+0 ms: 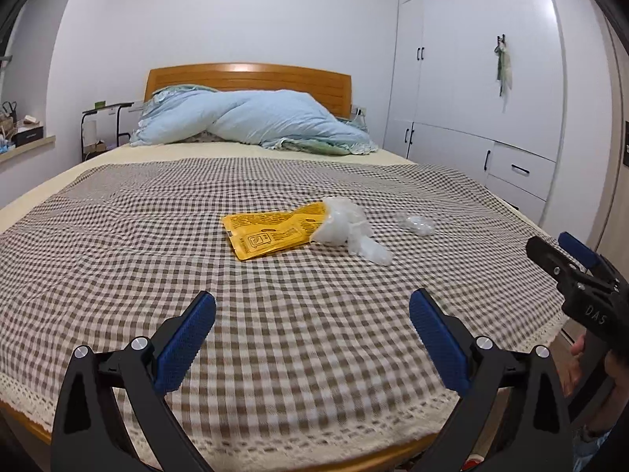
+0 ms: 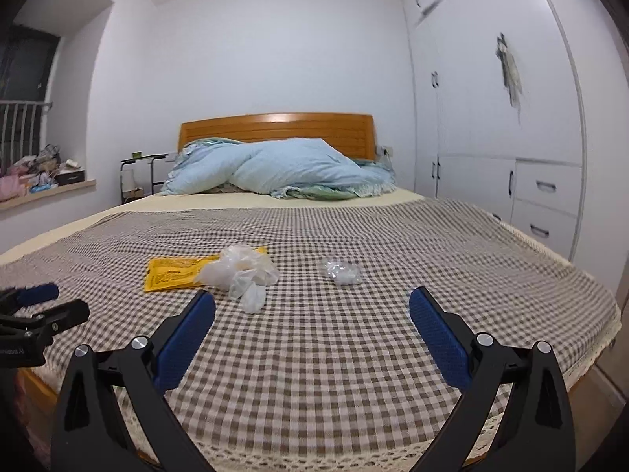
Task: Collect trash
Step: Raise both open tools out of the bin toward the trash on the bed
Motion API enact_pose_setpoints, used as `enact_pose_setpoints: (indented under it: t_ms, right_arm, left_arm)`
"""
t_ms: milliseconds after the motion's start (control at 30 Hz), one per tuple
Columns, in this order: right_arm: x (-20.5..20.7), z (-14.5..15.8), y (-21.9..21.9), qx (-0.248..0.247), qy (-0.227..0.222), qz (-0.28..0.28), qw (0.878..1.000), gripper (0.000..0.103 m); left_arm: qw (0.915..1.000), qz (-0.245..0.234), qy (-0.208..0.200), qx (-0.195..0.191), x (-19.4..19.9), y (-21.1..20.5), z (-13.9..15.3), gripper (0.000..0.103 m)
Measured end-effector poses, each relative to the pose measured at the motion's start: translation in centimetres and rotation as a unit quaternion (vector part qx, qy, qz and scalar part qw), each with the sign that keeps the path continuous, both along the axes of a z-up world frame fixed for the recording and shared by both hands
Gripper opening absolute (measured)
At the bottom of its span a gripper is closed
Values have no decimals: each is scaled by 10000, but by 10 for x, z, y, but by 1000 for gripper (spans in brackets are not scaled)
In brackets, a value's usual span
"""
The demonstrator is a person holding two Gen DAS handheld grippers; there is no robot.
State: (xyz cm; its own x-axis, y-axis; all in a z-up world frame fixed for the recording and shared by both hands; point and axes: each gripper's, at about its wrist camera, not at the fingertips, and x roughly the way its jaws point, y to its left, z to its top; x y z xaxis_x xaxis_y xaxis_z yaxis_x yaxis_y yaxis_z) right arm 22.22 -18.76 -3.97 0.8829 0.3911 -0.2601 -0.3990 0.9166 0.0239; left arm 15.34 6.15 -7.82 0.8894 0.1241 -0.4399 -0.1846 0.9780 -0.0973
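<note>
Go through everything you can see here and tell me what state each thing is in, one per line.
Left gripper: open, empty, above the bedspread.
Right gripper: open, empty.
Yellow packet: lying flat, partly under the plastic.
White plastic bag: crumpled, resting on the packet's end.
Small clear wrapper: crumpled, lying apart.
Blue quilt: bunched up by the headboard.

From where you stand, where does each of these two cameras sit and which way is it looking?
Left wrist: on the left gripper, over the foot of the bed, facing the headboard; its open blue fingers, the right gripper and a hand show.
Right wrist: on the right gripper, facing likewise; its open fingers and the left gripper show.
Both share the checked blanket, yellow packet, crumpled white plastic and small clear wrapper.
</note>
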Motion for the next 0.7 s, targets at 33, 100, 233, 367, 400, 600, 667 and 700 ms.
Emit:
enact_pose_setpoints:
  t_ms: [33, 100, 233, 367, 400, 600, 667, 700]
  right_arm:
    - [4, 0, 0, 30, 59, -69, 10000, 95]
    - [12, 1, 3, 62, 153, -114, 9998, 95]
    - [28, 6, 11, -26, 140, -198, 9997, 95]
    - [44, 12, 18, -98, 26, -410, 9991, 95]
    - [49, 14, 19, -71, 21, -391, 9992, 95]
    - [79, 23, 25, -45, 40, -372, 9993, 95]
    - [89, 23, 26, -58, 61, -417, 9991, 95]
    - [95, 24, 28, -81, 65, -443, 9990, 95]
  left_arm:
    - [10000, 12, 19, -28, 5, 3, 1, 95]
    - [10000, 0, 62, -36, 14, 6, 3, 95]
    - [10000, 14, 75, 16, 31, 9, 8, 95]
    - [10000, -50, 75, -6, 47, 10, 14, 95]
    - [10000, -57, 69, -4, 51, 10, 15, 95]
    - [9998, -142, 109, -43, 76, 7, 18, 95]
    - [9998, -155, 144, -48, 86, 6, 18, 95]
    - [9997, -159, 160, -57, 89, 6, 18, 95]
